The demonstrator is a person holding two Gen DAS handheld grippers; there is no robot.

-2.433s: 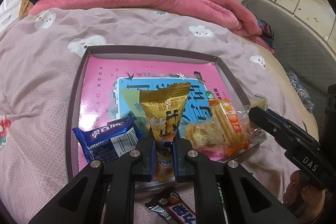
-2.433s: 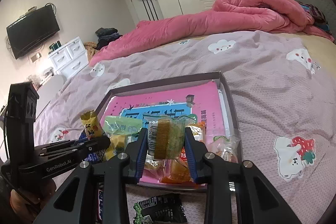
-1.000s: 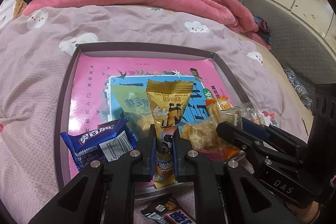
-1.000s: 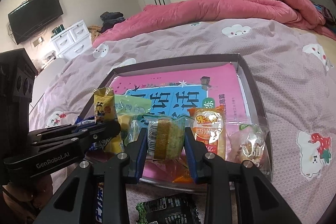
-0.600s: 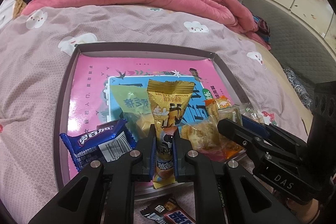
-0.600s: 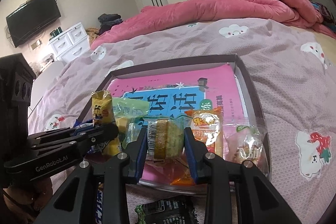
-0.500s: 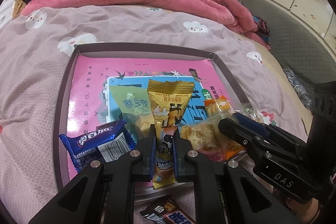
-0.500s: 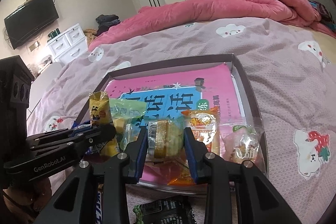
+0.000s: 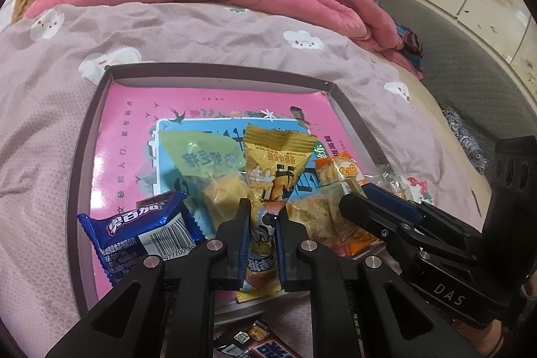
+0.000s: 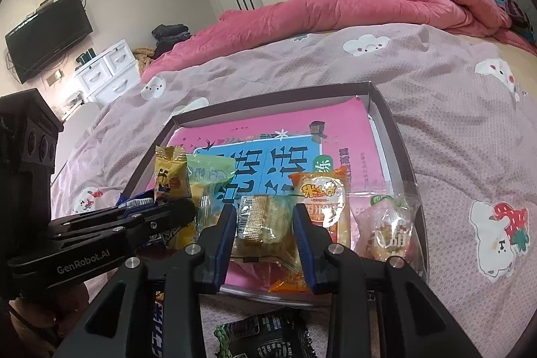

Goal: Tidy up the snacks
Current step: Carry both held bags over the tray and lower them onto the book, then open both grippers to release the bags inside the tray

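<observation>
the shallow box [image 9: 88,136] lies flat on the bed [image 9: 40,96], its pink printed floor serving as the place where the snacks are lined up, and the packets so far crowd its near edge, which suggests the row is being built from the front. the left claw [image 9: 263,225] is pressed nearly together, pinching the yellow snack packet [image 9: 275,163] by its lower half so the packet stands upright between the pads with its crimped top poking up over the box floor; held this way it can probably be set down beside its neighbours without knocking them. the blue biscuit packet [image 9: 141,230] leans on the box floor just left of that claw, and the green snack packet [image 9: 201,160] lies just behind and left of the yellow one. the right claw [image 10: 263,225] pinches the clear cake packet [image 10: 265,223] between its blue pads, low over the near rim of the box, with the orange rice cracker packet [image 10: 322,200] touching its right side and a clear bag of nuts [image 10: 386,227] further right against the box wall. a dark green packet [image 10: 265,338] and another wrapped bar [image 9: 265,346] rest on the bed outside the box, below both claws, not yet sorted.
</observation>
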